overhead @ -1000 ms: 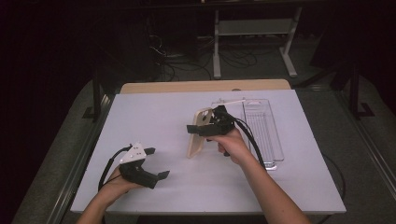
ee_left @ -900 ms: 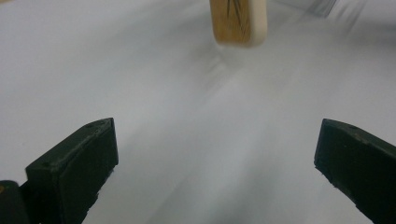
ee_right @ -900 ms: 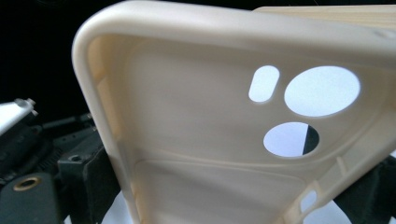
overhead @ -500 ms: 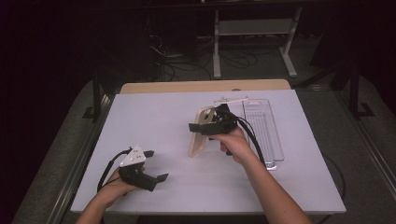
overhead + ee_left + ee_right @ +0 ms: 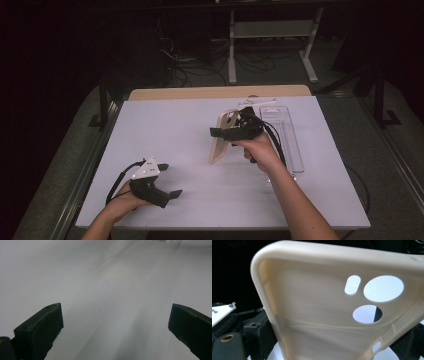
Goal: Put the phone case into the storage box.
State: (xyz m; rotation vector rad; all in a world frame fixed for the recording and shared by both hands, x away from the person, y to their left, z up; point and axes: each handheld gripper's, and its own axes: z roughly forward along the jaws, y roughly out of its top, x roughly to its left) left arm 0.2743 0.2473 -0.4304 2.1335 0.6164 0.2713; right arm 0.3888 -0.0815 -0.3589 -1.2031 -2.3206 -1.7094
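Our right gripper (image 5: 226,134) pinches the phone case (image 5: 223,136) upright so it stands; our left gripper (image 5: 168,180) waits spread, near us.

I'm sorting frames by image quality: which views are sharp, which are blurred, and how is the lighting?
High view: white table evenly lit, surroundings dark, all fairly sharp. Left gripper view: tabletop streaked and soft, the open left gripper sharper. Right gripper view: cream phone case close and slightly soft, its camera holes glaring white.
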